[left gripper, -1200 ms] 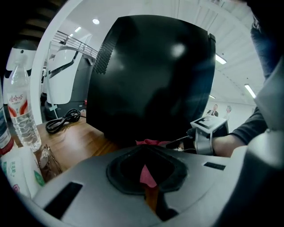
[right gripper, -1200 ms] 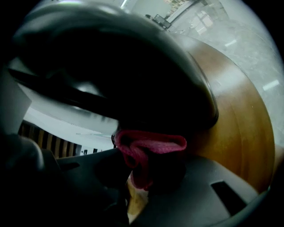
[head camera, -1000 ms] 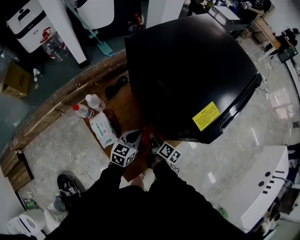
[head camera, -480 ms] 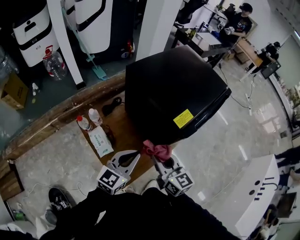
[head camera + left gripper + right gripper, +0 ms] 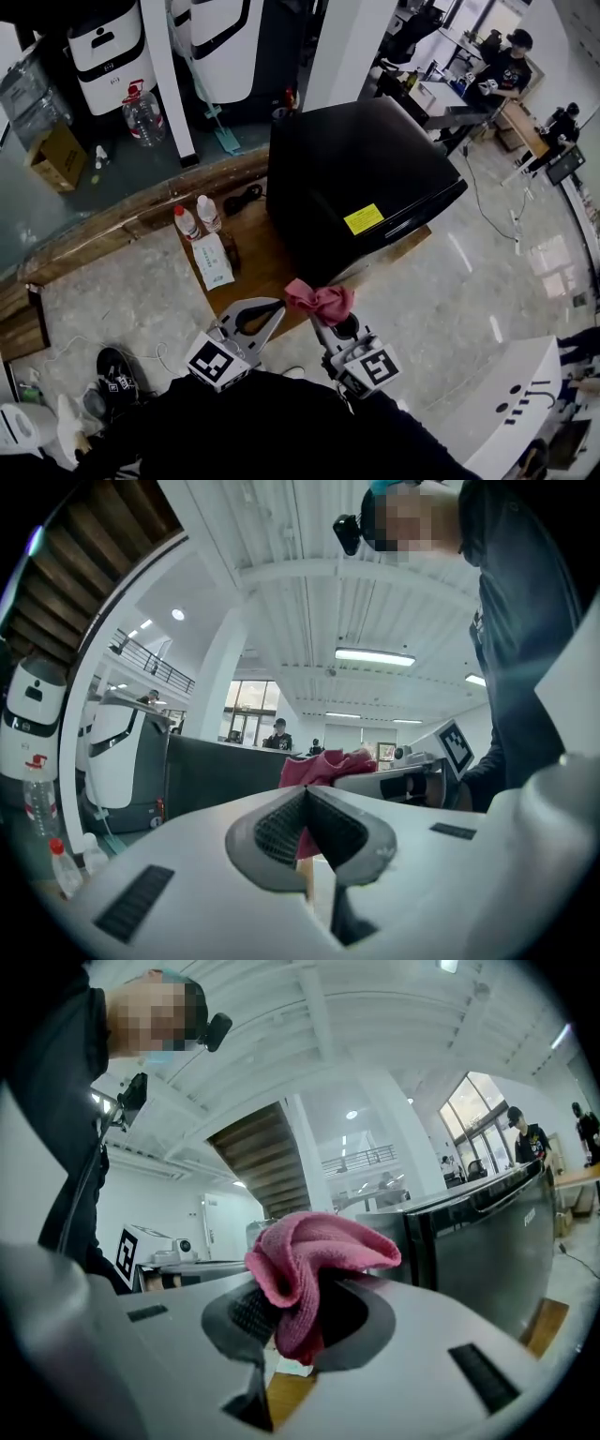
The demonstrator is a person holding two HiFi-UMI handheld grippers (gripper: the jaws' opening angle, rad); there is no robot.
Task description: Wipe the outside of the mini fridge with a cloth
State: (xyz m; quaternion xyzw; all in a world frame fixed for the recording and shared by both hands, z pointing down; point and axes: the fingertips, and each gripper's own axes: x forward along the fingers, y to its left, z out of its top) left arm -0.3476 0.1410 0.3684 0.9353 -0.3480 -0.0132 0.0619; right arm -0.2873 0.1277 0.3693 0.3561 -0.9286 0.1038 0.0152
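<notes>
Head view: black box-shaped mini fridge [image 5: 361, 178] stands on a low brown wooden worktop [image 5: 258, 267], yellow label [image 5: 364, 218] on the face nearest the person. Both tongs are held in front of it, by its near lower corner.
Right tongs [image 5: 323, 317]: clamped on a crumpled pink knitted cloth [image 5: 321, 300]. In right gripper view the cloth [image 5: 305, 1269] bulges up & out over the pads, tongs [image 5: 298, 1309] shut on its lower fold.
Cloth vs fridge: in head view the cloth overlaps the fridge's near bottom edge; can't tell if touching. Right gripper view has the fridge [image 5: 487, 1241] off to the right, w/ a gap between it & the cloth.
Left tongs [image 5: 278, 306]: tips together, nothing in them. In left gripper view the tongs [image 5: 305, 795] meet at the tip; the pink cloth [image 5: 323, 766] shows beyond them, not between.
Tongs to each other: side by side, left tip just beside the cloth.
Worktop, left part: two small clear plastic bottles, upright, side by side, one w/ red cap [image 5: 186, 222], one w/ white cap [image 5: 208, 214]. Flat white-and-green wipes pack [image 5: 215, 261] lies just in front of them.
Background: big clear water jug w/ red cap [image 5: 143, 114] on the floor; brown cardboard box [image 5: 58, 155] to its left.
Floor: pale marble-look floor [image 5: 450, 281] right of the fridge.
</notes>
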